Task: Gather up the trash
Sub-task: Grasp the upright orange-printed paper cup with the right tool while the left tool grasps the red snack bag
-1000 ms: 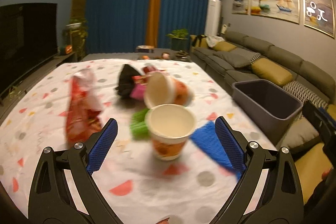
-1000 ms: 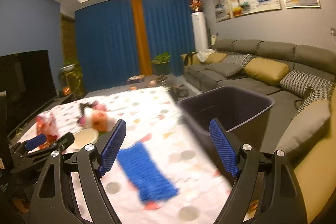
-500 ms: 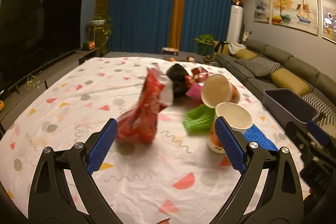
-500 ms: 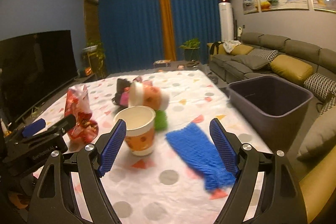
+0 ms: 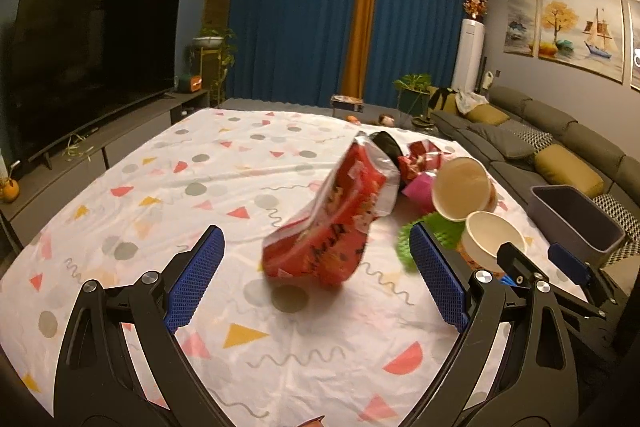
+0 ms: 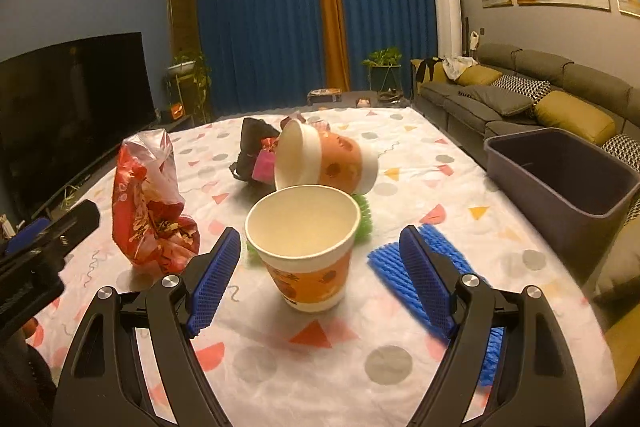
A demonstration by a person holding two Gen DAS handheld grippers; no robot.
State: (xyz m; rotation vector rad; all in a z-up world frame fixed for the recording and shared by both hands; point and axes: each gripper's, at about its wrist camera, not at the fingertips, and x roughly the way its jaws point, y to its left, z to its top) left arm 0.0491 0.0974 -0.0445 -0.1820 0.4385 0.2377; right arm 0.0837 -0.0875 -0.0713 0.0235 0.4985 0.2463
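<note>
Your left gripper (image 5: 316,271) has swung off the cups to face the red snack bag (image 5: 334,223), jaws wide apart.
There the bag leans up-right on the confetti-print tablecloth (image 5: 160,187), cups and green mesh (image 5: 404,243) beside it.
Your right gripper (image 6: 320,275), spread and holding nothing, frames the upright paper cup (image 6: 306,247); the tipped cup (image 6: 326,163) mouth faces left, blue mesh (image 6: 404,259) beside, grey bin (image 6: 560,171) at the table's right edge.

Upright cup (image 6: 306,247) and red bag (image 5: 334,223) seemingly block each tool's reach.
</note>
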